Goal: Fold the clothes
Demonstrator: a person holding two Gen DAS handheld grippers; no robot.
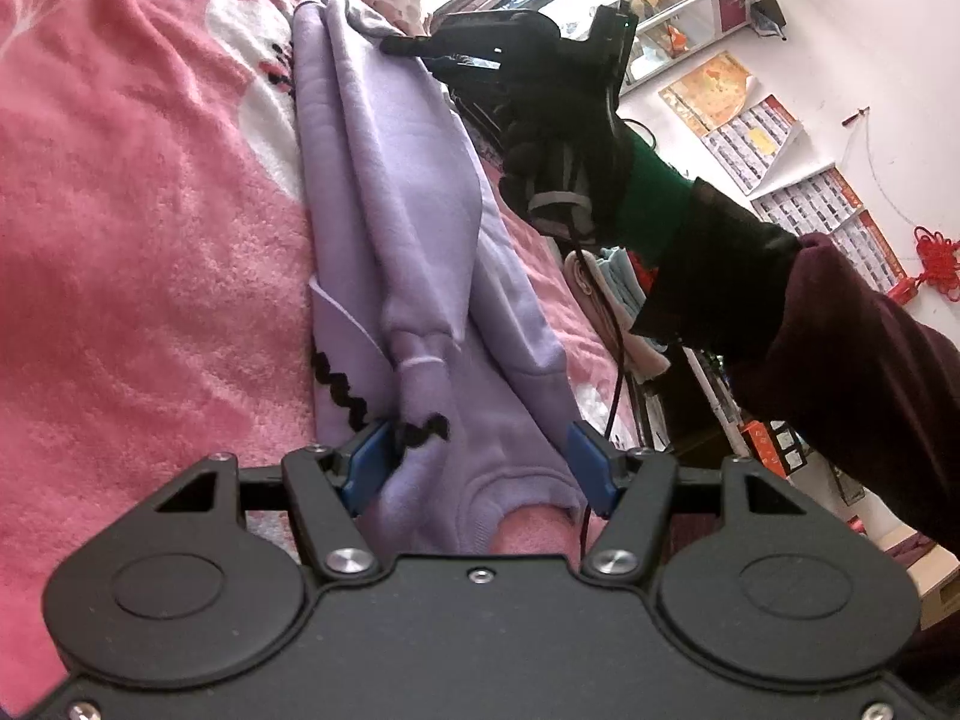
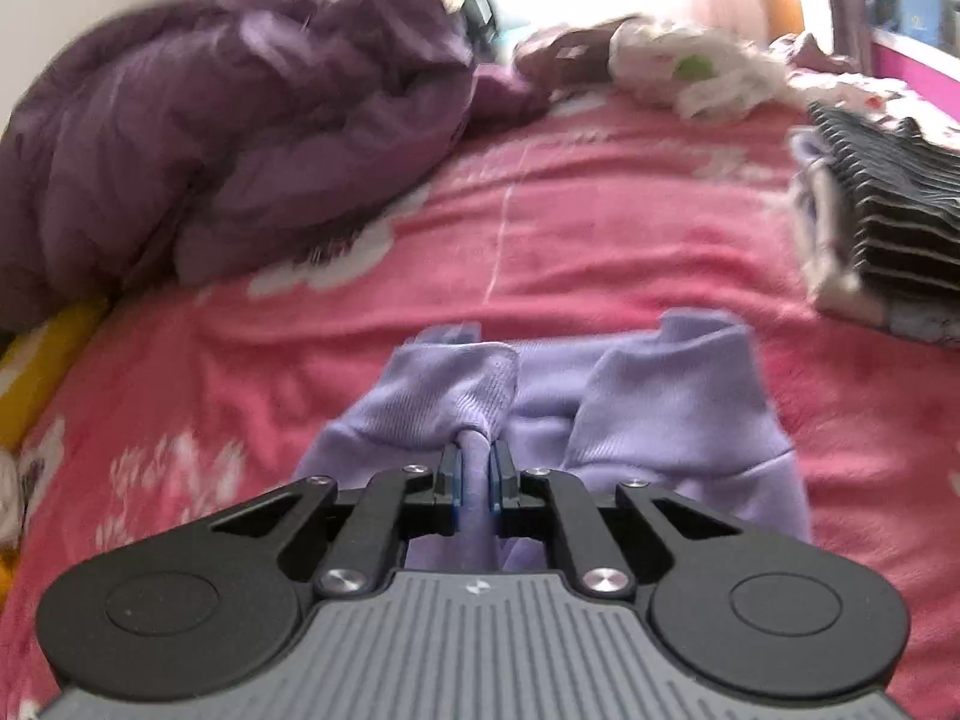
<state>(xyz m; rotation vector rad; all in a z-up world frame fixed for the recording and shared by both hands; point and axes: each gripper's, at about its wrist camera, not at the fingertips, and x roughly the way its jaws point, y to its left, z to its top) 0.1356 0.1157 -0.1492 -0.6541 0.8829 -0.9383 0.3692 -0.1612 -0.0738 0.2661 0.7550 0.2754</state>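
Left gripper (image 1: 480,462) fingers spread wide, straddling the collar end of the lilac sweatshirt (image 1: 384,180) but not pinching it; that end lies loose on the bed (image 1: 120,240). Right gripper (image 2: 477,474) fingers pressed on a bunched bit of the sweatshirt's far hem end, lifting it. Risks: a pull from one end only drags the garment along the blanket and undoes the tucked sleeves; the thin pinch may slip. Far side: purple jacket (image 2: 210,138) and striped pile (image 2: 888,204), near enough to snag.
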